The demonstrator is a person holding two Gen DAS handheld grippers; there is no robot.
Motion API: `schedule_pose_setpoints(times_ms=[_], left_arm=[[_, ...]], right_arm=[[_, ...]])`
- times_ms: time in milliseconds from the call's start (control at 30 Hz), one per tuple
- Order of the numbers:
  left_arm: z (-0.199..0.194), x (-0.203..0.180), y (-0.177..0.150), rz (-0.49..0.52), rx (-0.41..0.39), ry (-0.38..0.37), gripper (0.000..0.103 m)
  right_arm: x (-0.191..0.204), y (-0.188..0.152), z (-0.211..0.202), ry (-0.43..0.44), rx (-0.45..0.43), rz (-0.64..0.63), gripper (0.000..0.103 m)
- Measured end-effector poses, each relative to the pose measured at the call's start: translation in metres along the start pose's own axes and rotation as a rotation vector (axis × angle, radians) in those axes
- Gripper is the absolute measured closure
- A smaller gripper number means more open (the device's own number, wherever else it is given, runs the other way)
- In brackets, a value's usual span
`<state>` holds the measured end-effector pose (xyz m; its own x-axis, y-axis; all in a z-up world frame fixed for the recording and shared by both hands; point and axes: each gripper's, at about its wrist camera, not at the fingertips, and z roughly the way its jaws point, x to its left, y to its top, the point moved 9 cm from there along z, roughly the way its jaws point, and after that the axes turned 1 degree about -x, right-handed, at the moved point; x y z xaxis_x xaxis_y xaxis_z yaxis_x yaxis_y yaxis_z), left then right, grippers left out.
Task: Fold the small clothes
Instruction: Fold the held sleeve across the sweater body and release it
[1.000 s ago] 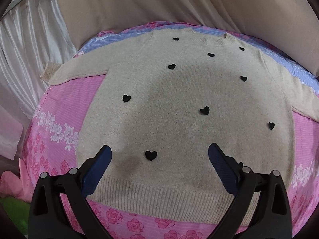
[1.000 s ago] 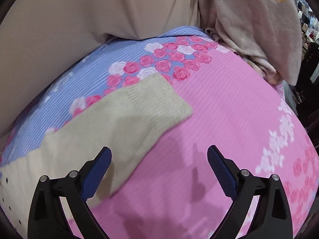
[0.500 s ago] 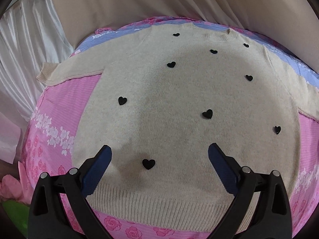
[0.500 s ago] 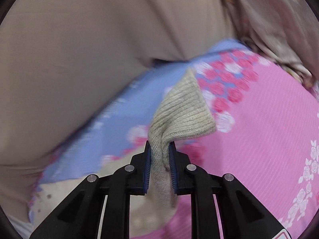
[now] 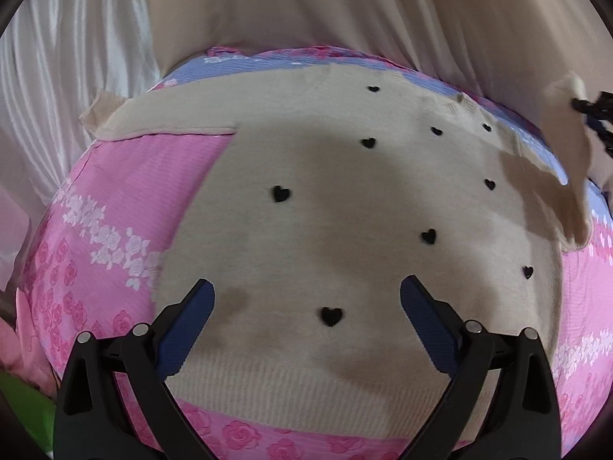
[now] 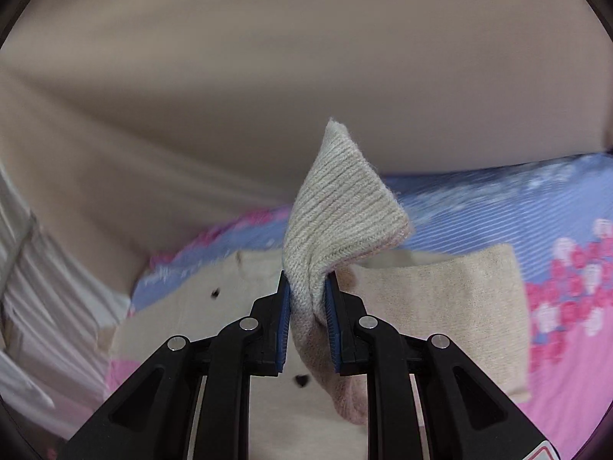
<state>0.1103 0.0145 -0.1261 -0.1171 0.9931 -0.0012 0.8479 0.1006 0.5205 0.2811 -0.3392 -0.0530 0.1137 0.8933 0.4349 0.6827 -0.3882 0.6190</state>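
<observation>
A beige knit sweater (image 5: 345, 211) with small black hearts lies flat, front up, on a pink and blue floral bedsheet (image 5: 126, 199). My left gripper (image 5: 306, 306) is open and hovers above the sweater's lower part, near the ribbed hem. My right gripper (image 6: 308, 295) is shut on the ribbed cuff (image 6: 341, 207) of the sweater's right sleeve and holds it lifted above the body. That lifted sleeve (image 5: 567, 145) and the right gripper (image 5: 594, 115) show at the right edge of the left wrist view. The left sleeve (image 5: 153, 119) lies stretched out flat.
A beige cloth backdrop (image 5: 345, 7) hangs behind the bed. White satin fabric (image 5: 57, 57) hangs on the left. A green item (image 5: 23, 402) sits at the lower left beside the bed edge.
My right gripper, open a second ago, has shut on the right sleeve's cuff, lifted it and carried it leftward over the sweater's body. The left gripper has stayed open and drifted slightly.
</observation>
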Motion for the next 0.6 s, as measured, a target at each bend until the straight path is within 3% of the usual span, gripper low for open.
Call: schedule_pose_setpoints(times_ms=[167, 300, 400, 500, 600], left_arm=[[0.002, 0.044, -0.007, -0.092, 0.014, 0.022, 0.007], [0.006, 0.075, -0.015, -0.156, 0.023, 0.053, 0.007], [0.010, 0.093, -0.018, -0.198, 0.032, 0.064, 0.007], [0.014, 0.103, -0.020, -0.225, 0.035, 0.063, 0.007], [0.020, 0.106, -0.019, -0.247, 0.047, 0.037, 0.007]], right_arm=[[0.045, -0.044, 0.086, -0.030, 0.144, -0.074, 0.086], [0.073, -0.082, 0.128, -0.076, 0.226, -0.124, 0.085], [0.083, -0.101, 0.141, -0.123, 0.258, -0.167, 0.085], [0.091, -0.105, 0.148, -0.164, 0.249, -0.187, 0.077], [0.111, -0.112, 0.164, -0.140, 0.264, -0.219, 0.073]])
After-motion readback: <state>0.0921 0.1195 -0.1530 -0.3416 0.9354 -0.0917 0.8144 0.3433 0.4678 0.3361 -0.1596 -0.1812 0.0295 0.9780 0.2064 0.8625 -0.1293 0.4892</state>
